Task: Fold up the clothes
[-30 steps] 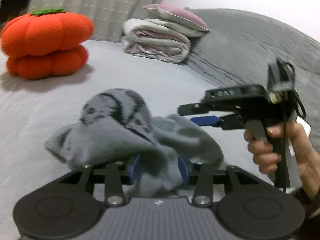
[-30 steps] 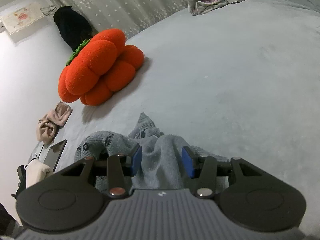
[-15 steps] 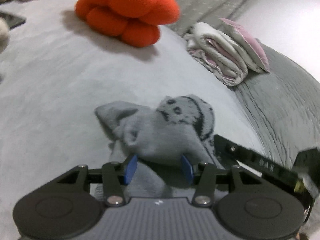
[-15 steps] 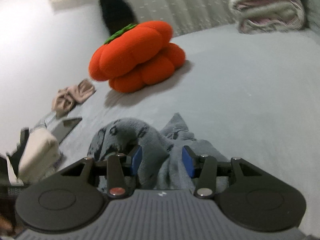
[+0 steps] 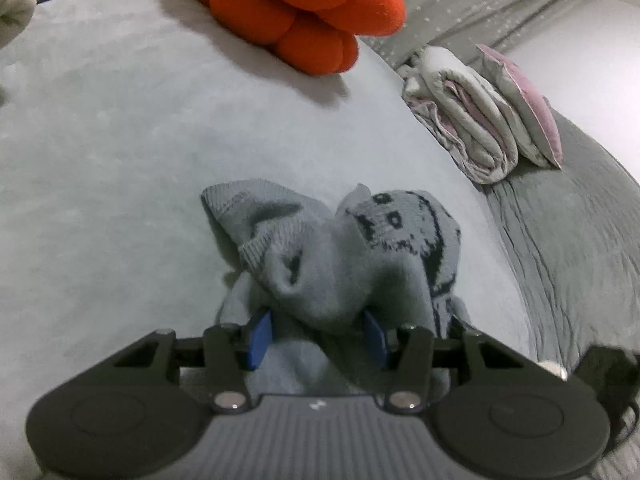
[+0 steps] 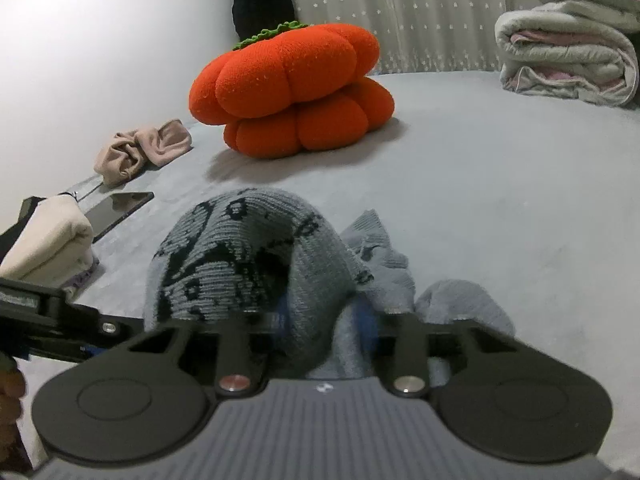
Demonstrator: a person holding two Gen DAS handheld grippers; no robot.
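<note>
The left tongs [image 5: 316,338] stood half open, pads pressing bunched knit. The right tongs [image 6: 320,320] were closing on the same grey sock [image 5: 340,256], blurred. It looked light, soft and stretchy; the ribbed cuff at ten o'clock seemed the best hold. Black-patterned and crumpled, it lay on the bed [image 5: 120,140], the orange cushion [image 6: 292,92] at twelve o'clock.

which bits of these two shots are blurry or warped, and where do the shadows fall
Left wrist view: fisheye bends the bed edge, the grey sock is fairly sharp, the orange pumpkin cushion casts a soft shadow toward the camera. Right wrist view: the right gripper is smeared, its blue pads barely readable, jaws closing on sock fabric; the cushion's shadow falls to the lower left.
</note>
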